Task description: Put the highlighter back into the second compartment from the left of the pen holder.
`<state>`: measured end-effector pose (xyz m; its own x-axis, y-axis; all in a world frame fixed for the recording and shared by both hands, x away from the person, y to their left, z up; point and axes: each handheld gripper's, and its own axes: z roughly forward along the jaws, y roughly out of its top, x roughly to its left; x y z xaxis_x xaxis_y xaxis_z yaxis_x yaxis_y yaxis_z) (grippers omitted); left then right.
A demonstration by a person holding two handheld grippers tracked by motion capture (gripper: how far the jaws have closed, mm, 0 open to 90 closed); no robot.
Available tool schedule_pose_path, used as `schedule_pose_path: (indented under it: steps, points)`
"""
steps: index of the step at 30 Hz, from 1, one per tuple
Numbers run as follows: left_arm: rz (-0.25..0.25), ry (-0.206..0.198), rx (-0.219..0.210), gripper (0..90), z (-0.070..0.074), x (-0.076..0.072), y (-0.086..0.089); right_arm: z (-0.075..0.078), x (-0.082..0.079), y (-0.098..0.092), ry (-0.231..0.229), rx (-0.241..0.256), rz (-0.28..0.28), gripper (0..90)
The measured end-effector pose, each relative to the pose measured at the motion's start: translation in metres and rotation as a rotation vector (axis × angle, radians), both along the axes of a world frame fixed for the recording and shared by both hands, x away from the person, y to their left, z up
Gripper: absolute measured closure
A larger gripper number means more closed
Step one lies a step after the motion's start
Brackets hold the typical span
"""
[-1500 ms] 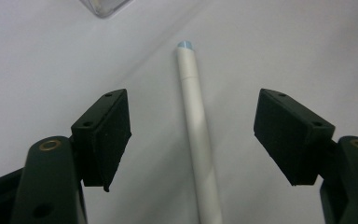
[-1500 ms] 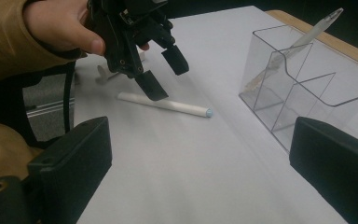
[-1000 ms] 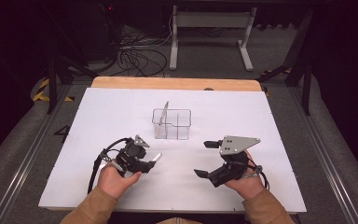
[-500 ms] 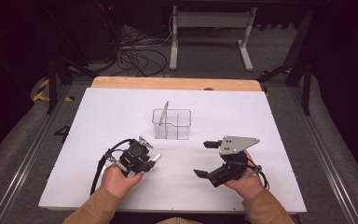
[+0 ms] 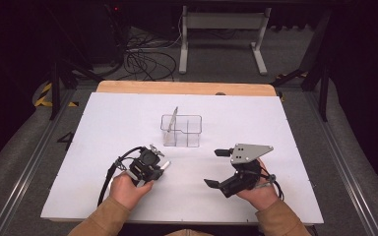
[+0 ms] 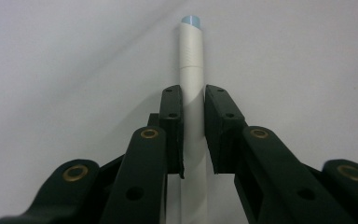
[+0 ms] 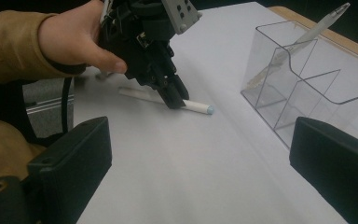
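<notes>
Pen [image 6: 189, 79] is your job here, but take the setting first: a white surface [image 5: 103, 123] with a clear organizer [image 5: 181, 130] standing near its middle, one pen-like stick [image 7: 303, 35] already leaning in a rear compartment. Your right gripper [image 5: 216, 167] hovers off to the side of the organizer, jaws wide apart and empty. Your left gripper [image 7: 175, 98] is tipped down at the surface, its jaws on either side of the white pen, close against the barrel near its middle; I judge them closed on it or nearly so.

The pen lies flat on the surface, its pale blue tip [image 7: 209, 109] pointing toward the organizer. Expect it to be light, stiff and smooth, so it can roll or swivel in a loose pinch. Hold it mid-barrel, square across, with steady pressure.
</notes>
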<state>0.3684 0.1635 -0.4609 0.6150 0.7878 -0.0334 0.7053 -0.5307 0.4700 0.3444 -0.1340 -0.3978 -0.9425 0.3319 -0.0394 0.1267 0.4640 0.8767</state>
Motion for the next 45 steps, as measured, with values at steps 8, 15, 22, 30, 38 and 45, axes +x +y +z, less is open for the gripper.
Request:
schedule_pose_path:
  steps: [8, 15, 22, 30, 38, 45]
  points:
    - [-0.001, 0.01, -0.001, 78.1, 0.0, 0.001, 0.0, -0.001, 0.0, 0.001, -0.001, -0.003, 0.001, 6.1]
    - [0.004, -0.007, 0.005, 78.3, 0.002, 0.0, 0.0, -0.001, 0.0, 0.001, -0.002, -0.004, 0.003, 6.1]
    - [-0.001, -0.055, -0.033, 78.3, 0.015, -0.005, 0.004, -0.001, 0.0, 0.001, 0.0, -0.004, 0.004, 6.1]
    - [-0.009, -0.092, -0.058, 78.3, 0.024, -0.01, 0.005, -0.001, 0.0, 0.001, 0.002, -0.002, 0.003, 6.0]
    - [-0.021, -0.136, -0.095, 78.3, 0.032, -0.015, 0.005, -0.001, 0.0, 0.001, 0.0, -0.003, 0.005, 6.0]
    - [-0.036, -0.205, -0.158, 78.3, 0.048, -0.019, 0.009, -0.001, 0.0, 0.001, 0.002, -0.004, 0.004, 6.0]
